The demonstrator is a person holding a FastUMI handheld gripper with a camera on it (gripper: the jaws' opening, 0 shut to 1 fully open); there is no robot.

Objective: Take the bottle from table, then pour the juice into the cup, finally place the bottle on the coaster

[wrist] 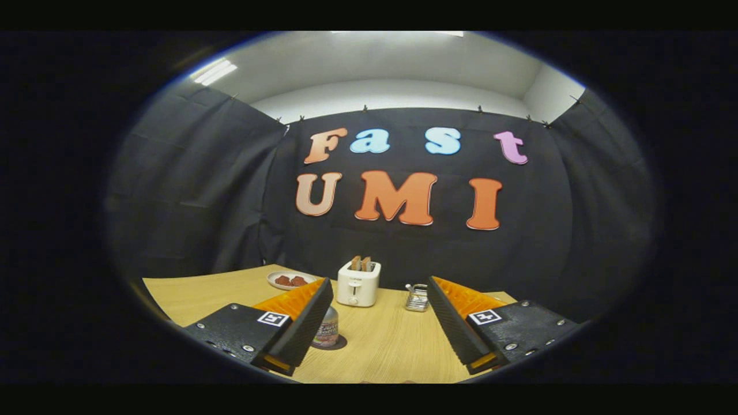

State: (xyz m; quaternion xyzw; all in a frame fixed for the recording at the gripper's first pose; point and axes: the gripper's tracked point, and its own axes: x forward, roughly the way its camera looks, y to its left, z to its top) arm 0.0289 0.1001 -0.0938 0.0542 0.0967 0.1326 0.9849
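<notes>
My gripper (379,297) is open above the wooden table (380,346), with nothing between its fingers. A small bottle (327,332) with a colourful label stands upright on a dark round coaster (341,344), just inside my left finger, which hides part of it. The finger is apart from the bottle as far as I can tell. A small shiny ribbed vessel (416,298), possibly the cup, stands beyond the tip of my right finger.
A white toaster (358,283) with two slices of bread in it stands beyond the fingers at the table's back. A white plate (275,285) with reddish food lies left of it. Black cloth walls close the booth behind and at both sides.
</notes>
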